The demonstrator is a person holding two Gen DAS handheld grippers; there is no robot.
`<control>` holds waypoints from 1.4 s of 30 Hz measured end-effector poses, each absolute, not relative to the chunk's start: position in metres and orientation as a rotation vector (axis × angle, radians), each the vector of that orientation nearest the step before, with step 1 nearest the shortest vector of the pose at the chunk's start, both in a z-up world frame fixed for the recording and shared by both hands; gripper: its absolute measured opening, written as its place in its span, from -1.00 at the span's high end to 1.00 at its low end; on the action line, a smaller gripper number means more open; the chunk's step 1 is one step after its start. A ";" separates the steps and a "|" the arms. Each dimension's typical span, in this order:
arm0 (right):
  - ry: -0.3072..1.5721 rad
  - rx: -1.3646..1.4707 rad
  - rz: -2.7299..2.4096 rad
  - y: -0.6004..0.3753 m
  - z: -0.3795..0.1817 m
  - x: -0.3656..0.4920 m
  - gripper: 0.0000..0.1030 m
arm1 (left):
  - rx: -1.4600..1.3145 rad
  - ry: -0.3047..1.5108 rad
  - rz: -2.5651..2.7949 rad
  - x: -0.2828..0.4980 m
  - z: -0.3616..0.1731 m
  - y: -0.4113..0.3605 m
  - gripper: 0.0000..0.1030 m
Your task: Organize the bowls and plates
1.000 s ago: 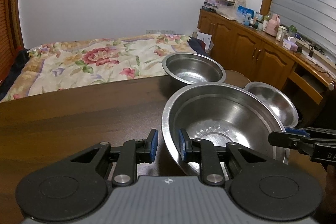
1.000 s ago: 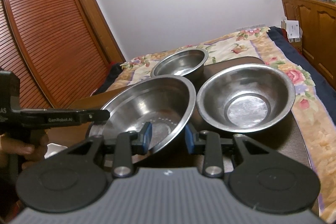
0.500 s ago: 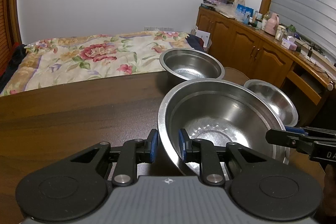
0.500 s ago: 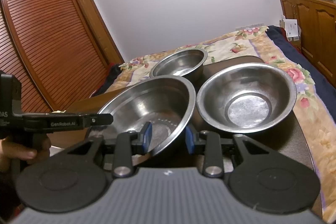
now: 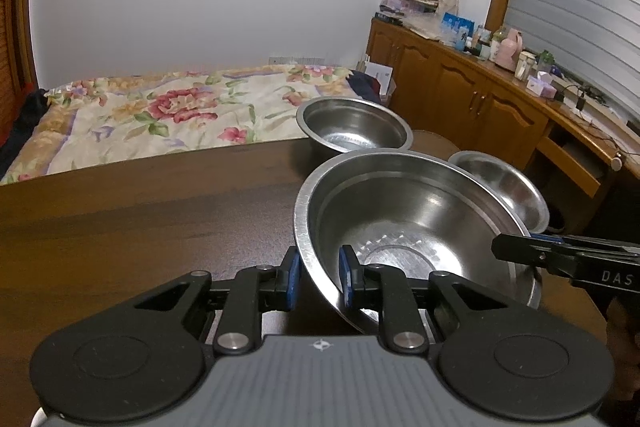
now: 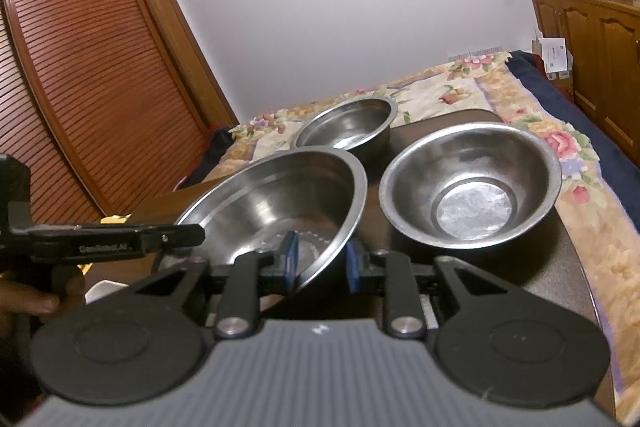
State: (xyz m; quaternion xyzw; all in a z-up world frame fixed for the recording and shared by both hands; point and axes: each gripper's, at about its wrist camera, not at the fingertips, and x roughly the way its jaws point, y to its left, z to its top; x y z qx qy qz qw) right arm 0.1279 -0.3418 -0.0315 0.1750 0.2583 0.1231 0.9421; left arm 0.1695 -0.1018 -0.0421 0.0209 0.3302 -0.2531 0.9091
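**Inspector:** Stainless steel, all three pieces. The large bowl (image 5: pixel 412 227) is tilted, near edge raised, above the brown table (image 5: pixel 140 211). Two smaller ones sit beyond it: the far bowl (image 5: pixel 354 125) near the table's back edge, the right-hand bowl (image 6: pixel 470 187) just beside the large one.

**Clerk:** Grip status?

**Inspector:** The left gripper (image 5: pixel 319 277) pinches the large bowl's rim, one blue pad outside the wall, one inside. The right gripper (image 6: pixel 319 261) does the same on the opposite side of the rim. Both are clamped on metal.

**Clerk:** Handling characteristics?

**Inspector:** My assessment: rigid, thin-walled, probably light for its size, not fragile. The polished surface is slick, and the sloping wall could let the pads slide towards the lip. The rolled rim is the only practical purchase; two opposed holds guard against swinging.

**Clerk:** Risks?

**Inspector:** Uneven lifting may rotate it in the pads. Contact with the neighbouring bowls would knock them about.
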 end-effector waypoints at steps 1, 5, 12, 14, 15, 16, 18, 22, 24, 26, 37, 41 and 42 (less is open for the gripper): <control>0.524 0.355 0.252 -0.341 -0.030 0.126 0.48 | 0.041 0.676 -0.522 0.167 -0.040 -0.101 0.57; 0.513 0.353 0.255 -0.337 -0.026 0.116 0.48 | 0.036 0.661 -0.527 0.155 -0.036 -0.093 0.56; 0.510 0.339 0.261 -0.332 -0.023 0.097 0.48 | 0.028 0.641 -0.524 0.131 -0.032 -0.086 0.56; 0.508 0.332 0.263 -0.331 -0.021 0.091 0.48 | 0.025 0.638 -0.525 0.123 -0.032 -0.084 0.56; 0.507 0.330 0.264 -0.331 -0.020 0.087 0.48 | 0.024 0.636 -0.526 0.119 -0.032 -0.084 0.56; 0.504 0.328 0.265 -0.331 -0.020 0.084 0.48 | 0.024 0.635 -0.526 0.115 -0.032 -0.083 0.56; 0.503 0.328 0.266 -0.331 -0.020 0.078 0.48 | 0.025 0.632 -0.526 0.107 -0.031 -0.082 0.56; 0.514 0.331 0.269 -0.328 -0.025 0.070 0.48 | 0.026 0.626 -0.526 0.093 -0.031 -0.079 0.56; 0.519 0.333 0.270 -0.327 -0.027 0.066 0.48 | 0.025 0.628 -0.526 0.088 -0.032 -0.077 0.57; 0.520 0.334 0.271 -0.326 -0.028 0.064 0.48 | 0.025 0.629 -0.530 0.083 -0.033 -0.076 0.57; 0.535 0.334 0.269 -0.324 -0.035 0.052 0.48 | 0.023 0.642 -0.547 0.069 -0.043 -0.071 0.56; 0.542 0.343 0.270 -0.325 -0.038 0.049 0.49 | 0.017 0.654 -0.549 0.065 -0.047 -0.070 0.55; 0.544 0.343 0.269 -0.325 -0.039 0.048 0.49 | 0.016 0.655 -0.550 0.064 -0.048 -0.069 0.55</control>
